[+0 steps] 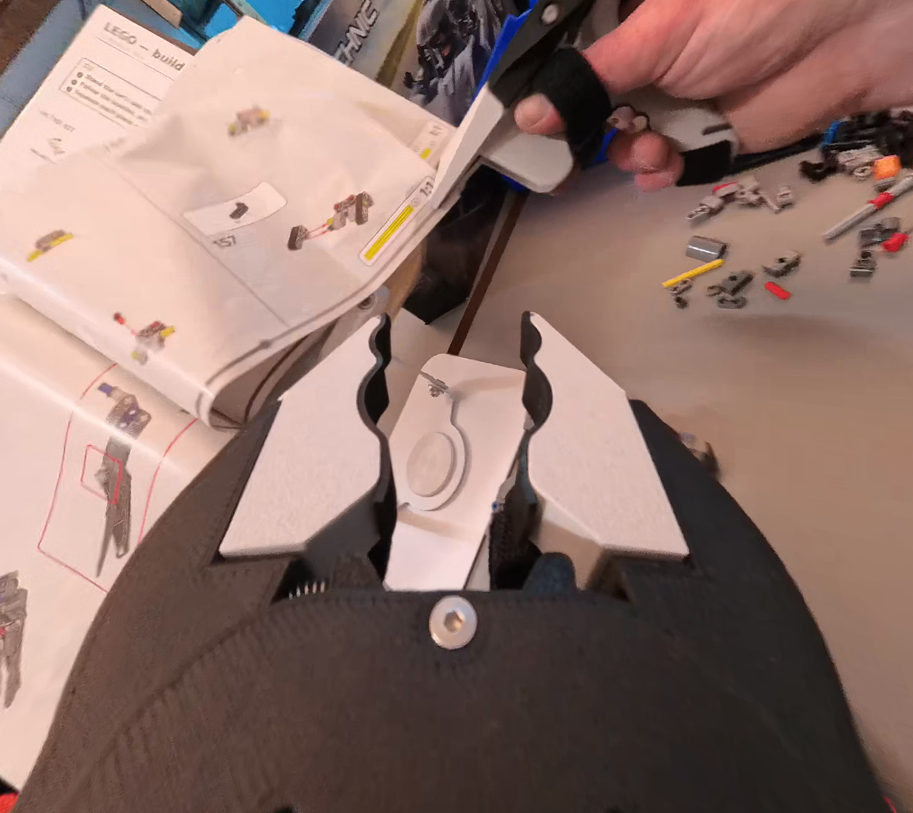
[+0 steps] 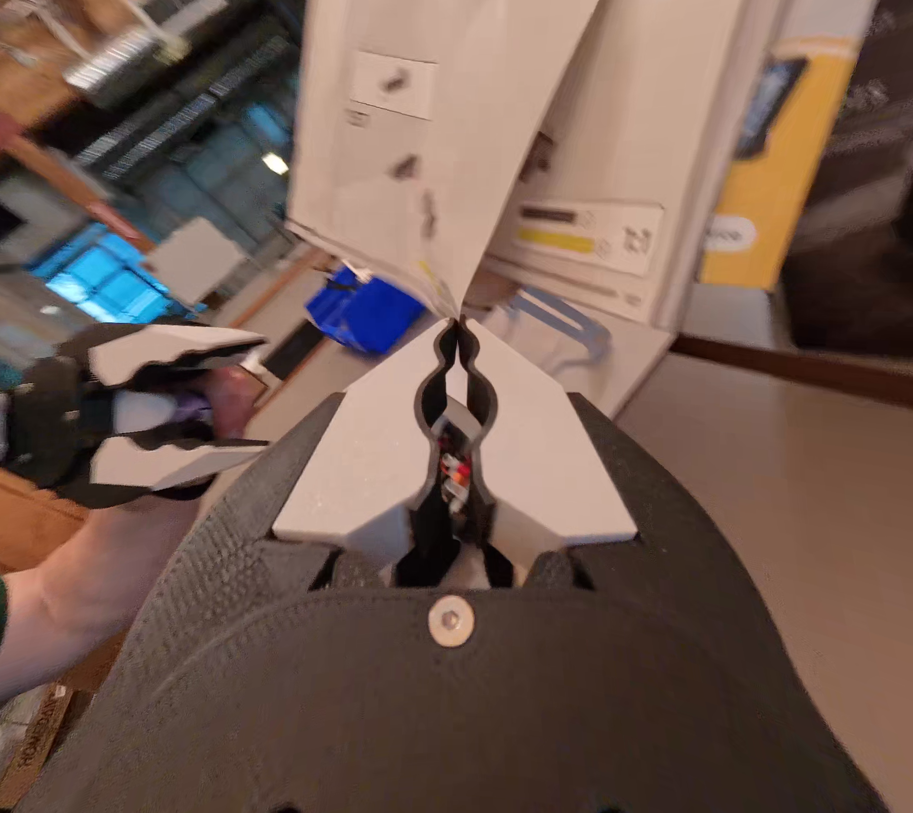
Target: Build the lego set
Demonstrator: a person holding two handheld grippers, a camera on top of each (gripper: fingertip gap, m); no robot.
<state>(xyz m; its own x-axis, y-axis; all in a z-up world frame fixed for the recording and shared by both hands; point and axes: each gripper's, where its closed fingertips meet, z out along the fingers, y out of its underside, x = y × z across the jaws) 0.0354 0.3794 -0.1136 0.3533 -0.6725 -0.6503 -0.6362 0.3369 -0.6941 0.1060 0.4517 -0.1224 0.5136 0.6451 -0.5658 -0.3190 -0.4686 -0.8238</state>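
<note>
R gripper (image 2: 457, 325): jaws pinched right together at the tips on the corner of a page (image 2: 395, 137) from the instruction booklet (image 1: 207, 216), page lifted and bowed up off the rest of the booklet. In the L wrist view the same gripper (image 1: 447, 191) sits at the page's outer corner by the yellow bar, w/ the person's hand (image 1: 716, 63) wrapped round its handle, black strap across one finger.

L gripper (image 1: 454, 340): jaws wide apart, nothing between them, hovering over the counter (image 1: 642, 394) just off the booklet's near edge. Right wrist view shows it (image 2: 257, 394) at the left, also gaping, blurred, w/ a forearm below it.

Booklet lies open on the counter's left side, pages w/ small build diagrams. Under it, a loose printed sheet (image 1: 59, 468) w/ red outlines around a dark model pic. Behind the booklet, the set's box (image 1: 425, 14) stands upright, dark w/ a grey figure on the front.

Lego pieces (image 1: 770, 246) are scattered on the counter at far right, well apart from both grippers: grey connectors, a grey cylinder, a yellow axle, small red bits, one orange bit, a long grey rod w/ red collar, plus a black cluster further back. None held.

Blue bin (image 2: 365, 315) beyond the R jaws, blurred. Background is too smeared to tell more.
</note>
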